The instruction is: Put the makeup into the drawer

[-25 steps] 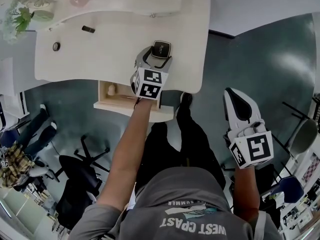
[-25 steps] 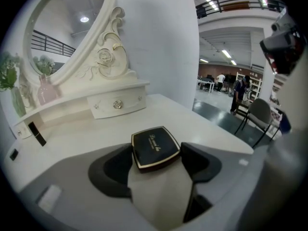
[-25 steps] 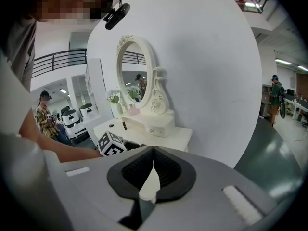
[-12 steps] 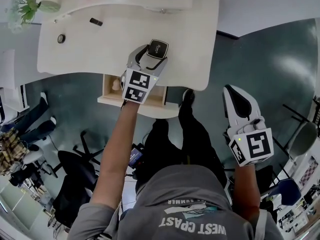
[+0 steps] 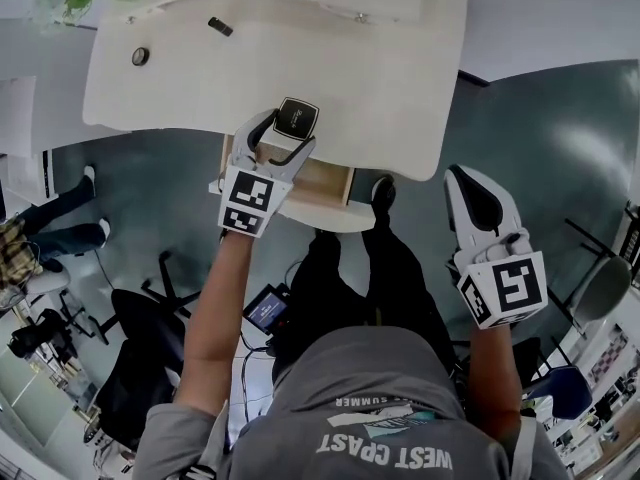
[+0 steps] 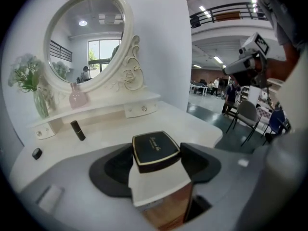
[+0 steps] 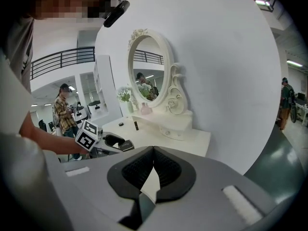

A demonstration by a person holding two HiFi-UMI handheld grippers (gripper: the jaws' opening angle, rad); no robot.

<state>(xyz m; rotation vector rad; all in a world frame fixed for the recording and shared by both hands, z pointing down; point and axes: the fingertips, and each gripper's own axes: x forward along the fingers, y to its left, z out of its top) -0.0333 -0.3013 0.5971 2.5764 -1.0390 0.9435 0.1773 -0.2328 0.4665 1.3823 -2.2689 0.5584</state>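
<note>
One compact [image 6: 155, 149] sits clamped in the left gripper [image 5: 283, 136] at the table's [image 5: 380, 78] front edge, above the open drawer [image 5: 320, 183]; the right gripper [image 7: 153, 165] hangs closed, empty. Next, likely: lower it in, release.

The desk [image 5: 380, 78] fills the far part of the scene. A drawer [image 5: 322, 182] juts open from under its near edge, left of the middle. The left claw [image 5: 287, 133] reaches over that drawer, with a compact [image 5: 296, 117] between its jaws above the desk's near edge. A lipstick [image 5: 220, 27] stands far left on the desk, and a small round piece [image 5: 140, 56] lies left of it, nearer the left edge. Along the far edge runs a shelf [image 6: 96, 112]. On it, from left to right, are a vase [image 6: 41, 102], a bottle [image 6: 77, 98] and a mirror [image 6: 86, 37]. The right claw [image 5: 478, 203] hangs over the floor [image 5: 540, 118], right of the desk and well apart from it. A chair [image 5: 150, 353] stands near left.
</note>
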